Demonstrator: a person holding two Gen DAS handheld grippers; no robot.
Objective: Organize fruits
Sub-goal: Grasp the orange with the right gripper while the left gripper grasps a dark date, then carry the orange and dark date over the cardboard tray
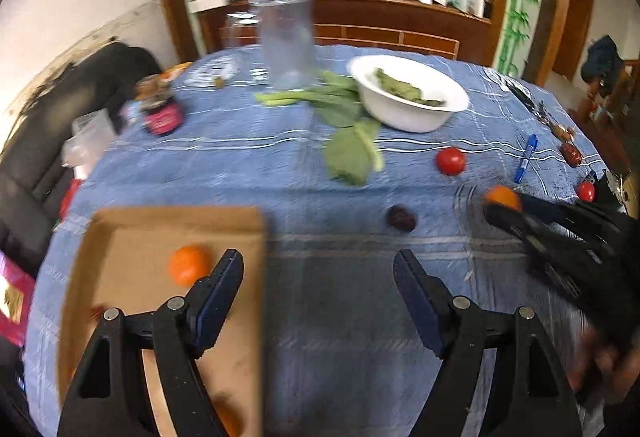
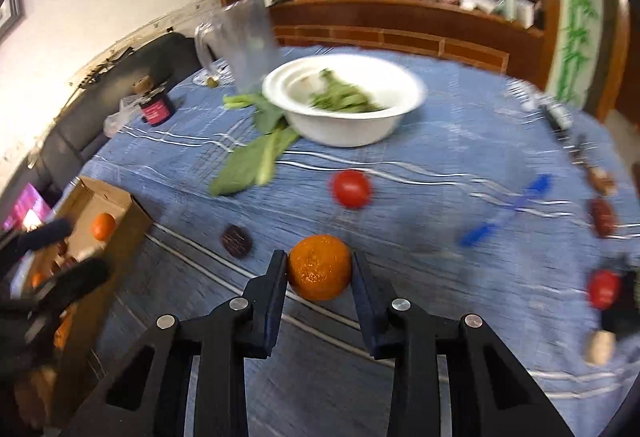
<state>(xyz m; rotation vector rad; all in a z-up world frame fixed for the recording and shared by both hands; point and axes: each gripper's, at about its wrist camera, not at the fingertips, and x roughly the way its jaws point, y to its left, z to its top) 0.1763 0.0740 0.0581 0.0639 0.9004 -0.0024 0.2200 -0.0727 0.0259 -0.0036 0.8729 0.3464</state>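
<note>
The right wrist view shows what the left cannot: the right hand-held gripper point(image 2: 319, 269) has its dark pads pressed on both sides of a round orange mandarin point(image 2: 320, 267), gripping it just above the blue cloth. In the left wrist view this same hand-held gripper is only a blurred black shape at the right edge, with the orange fruit at its tip.

The left wrist view shows the left hand-held gripper point(image 1: 319, 267) with its jaws spread wide and nothing between them. Its left finger hangs over the open brown cardboard box point(image 1: 132, 233), and a second orange mandarin point(image 1: 188, 264) lies inside the box beside that finger. The right wrist view shows the box at the far left, from the side, with blurred fruits in it.

Both views show a round red tomato point(image 2: 352, 188), a dark wrinkled fruit point(image 2: 237, 240) lying on the cloth between the box and the gripped mandarin, and a blue pen point(image 1: 525, 158).

The desk point(image 1: 240, 165) is covered by a blue cloth with white stripes. On it stand a white bowl of green leaves point(image 1: 408, 93), loose green leaves point(image 1: 352, 153), a clear plastic jug point(image 1: 286, 41) and a dark jar with a pink label point(image 1: 162, 115). Behind are a wooden sideboard point(image 1: 400, 17) crowded with clutter, a white wall and a dark sofa point(image 1: 60, 109).
</note>
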